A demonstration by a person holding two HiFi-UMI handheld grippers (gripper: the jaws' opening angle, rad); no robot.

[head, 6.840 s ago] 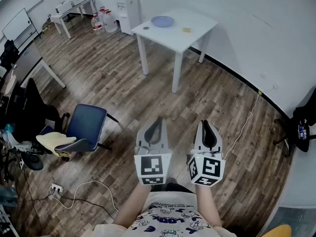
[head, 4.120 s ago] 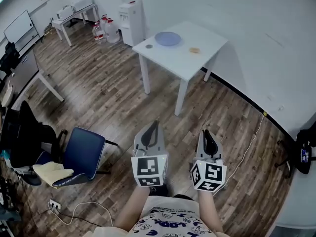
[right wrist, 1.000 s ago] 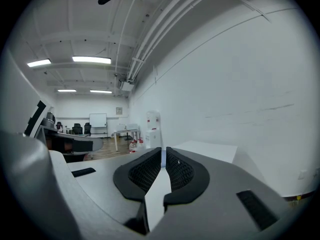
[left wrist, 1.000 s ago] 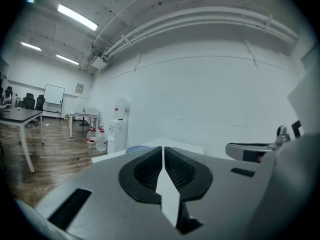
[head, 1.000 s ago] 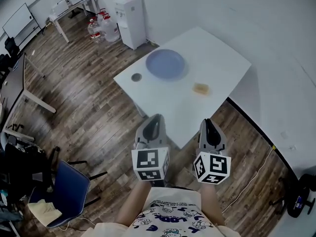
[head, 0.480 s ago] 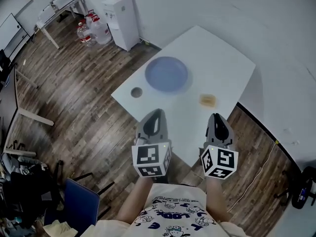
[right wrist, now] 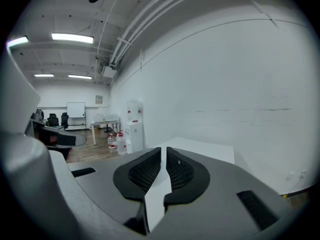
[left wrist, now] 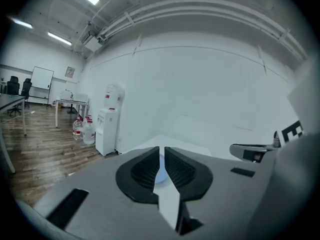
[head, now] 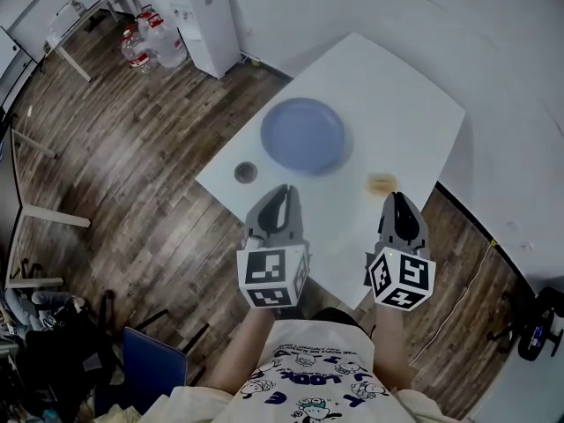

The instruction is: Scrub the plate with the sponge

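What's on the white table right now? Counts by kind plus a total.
Plate: 1
Sponge: 1
Small dark round object: 1
Total: 3
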